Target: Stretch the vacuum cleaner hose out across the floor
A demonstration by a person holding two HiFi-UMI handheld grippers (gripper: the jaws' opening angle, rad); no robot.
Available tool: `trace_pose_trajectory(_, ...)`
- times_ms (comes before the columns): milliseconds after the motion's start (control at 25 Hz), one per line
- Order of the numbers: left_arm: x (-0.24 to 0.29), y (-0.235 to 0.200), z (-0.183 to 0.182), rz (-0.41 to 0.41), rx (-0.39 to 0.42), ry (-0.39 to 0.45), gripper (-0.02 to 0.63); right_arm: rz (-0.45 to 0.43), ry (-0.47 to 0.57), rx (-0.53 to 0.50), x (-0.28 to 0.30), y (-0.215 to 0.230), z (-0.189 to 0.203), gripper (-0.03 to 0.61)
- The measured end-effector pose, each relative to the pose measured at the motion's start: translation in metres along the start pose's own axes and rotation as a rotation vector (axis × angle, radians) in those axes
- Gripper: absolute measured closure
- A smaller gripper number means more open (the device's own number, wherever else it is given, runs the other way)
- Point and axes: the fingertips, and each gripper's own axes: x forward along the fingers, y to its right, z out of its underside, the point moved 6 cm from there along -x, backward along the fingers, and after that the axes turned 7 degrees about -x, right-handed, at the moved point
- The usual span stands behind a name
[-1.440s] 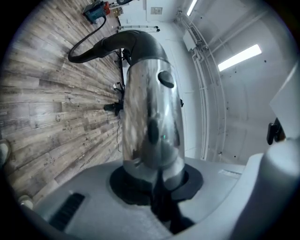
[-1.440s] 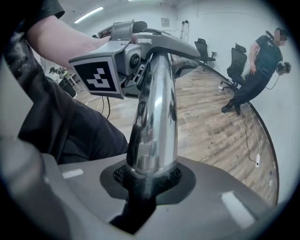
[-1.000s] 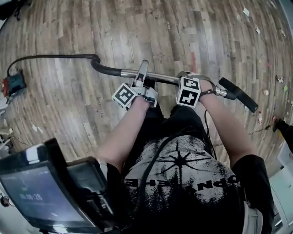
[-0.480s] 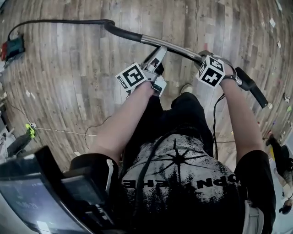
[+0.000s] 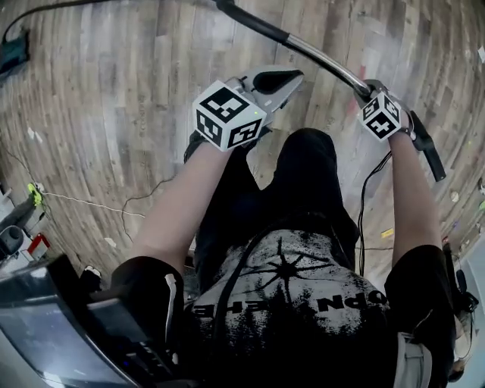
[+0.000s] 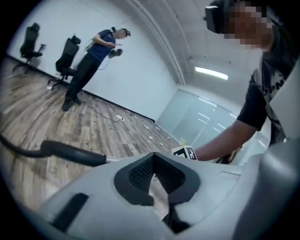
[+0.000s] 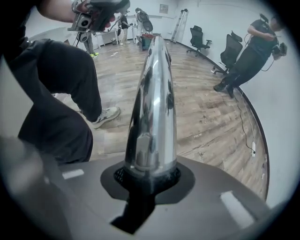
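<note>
Gripping chrome wand tube (image 5: 322, 59) at upper right of frame: right gripper (image 5: 367, 91) clamped round it, jaws just been closing tighter, tube between pads. Left gripper (image 5: 282, 78) closed, empty, apart from tube, near top centre. Black hose (image 5: 246, 19) leaves tube's upper end and exits top edge. Thin stretch shows again at upper left, heading toward dark unit (image 5: 14, 51) on wooden floor (image 5: 114, 151). Judgement: hose looks largely drawn out, no coils visible. Left to do: lay wand end on floor, release.
</note>
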Motion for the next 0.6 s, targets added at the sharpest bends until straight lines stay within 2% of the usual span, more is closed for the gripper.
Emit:
trace_pose_trajectory(80,0.019,-0.018,0.012,0.018,0.124,-0.016,0.614,0.011,0.005,0.006,0.044,-0.002,0.019,0.506)
trace_pose_trajectory(240,0.055,-0.058,0.041,0.045,0.217,-0.012,0.614,0.031,0.008,0.029,0.139,-0.006,0.063,0.512)
trace_pose_trajectory(360,0.081,-0.07,0.071,0.012,0.39,-0.064,0.614,0.033,0.002,0.064,0.208,-0.011,0.096,0.514)
trace_pose_trajectory(400,0.087,-0.072,0.083,0.0,0.422,-0.069,0.614,0.033,0.001,0.073,0.227,-0.013,0.104,0.514)
trace_pose_trajectory(600,0.098,-0.063,0.111,-0.014,0.384,-0.053,0.614,0.029,0.001,0.096,0.285,-0.023,0.14,0.515)
